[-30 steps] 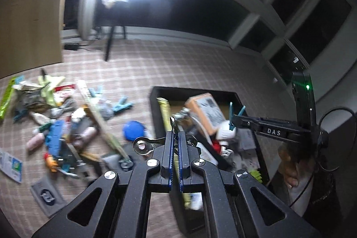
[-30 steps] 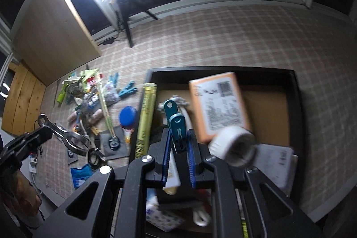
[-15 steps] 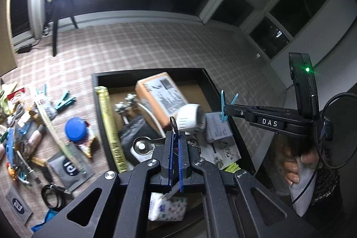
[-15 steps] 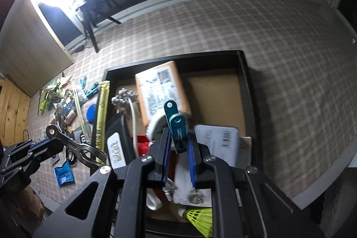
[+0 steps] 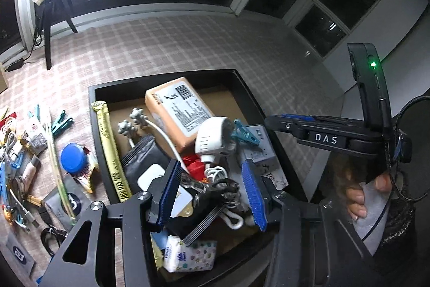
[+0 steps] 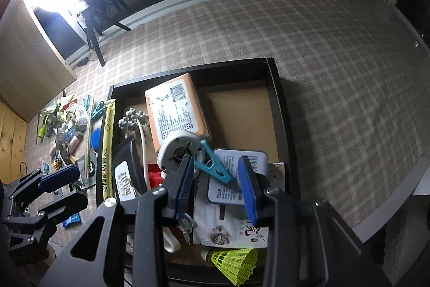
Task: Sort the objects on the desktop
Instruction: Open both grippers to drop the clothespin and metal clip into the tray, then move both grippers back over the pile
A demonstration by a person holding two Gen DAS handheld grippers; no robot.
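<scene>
My left gripper (image 5: 212, 186) jaws opening, pliers (image 5: 209, 186) loose between; right gripper (image 6: 217, 184) opening, peg (image 6: 213, 164) dropping into tray (image 6: 279, 98). Risk: peg slides, pliers snag cable.

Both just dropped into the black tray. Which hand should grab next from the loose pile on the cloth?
Left, probably. The left gripper sits on the pile's side of the black tray, jaws opening and empty; the right gripper hangs over the tray, farther away.
</scene>
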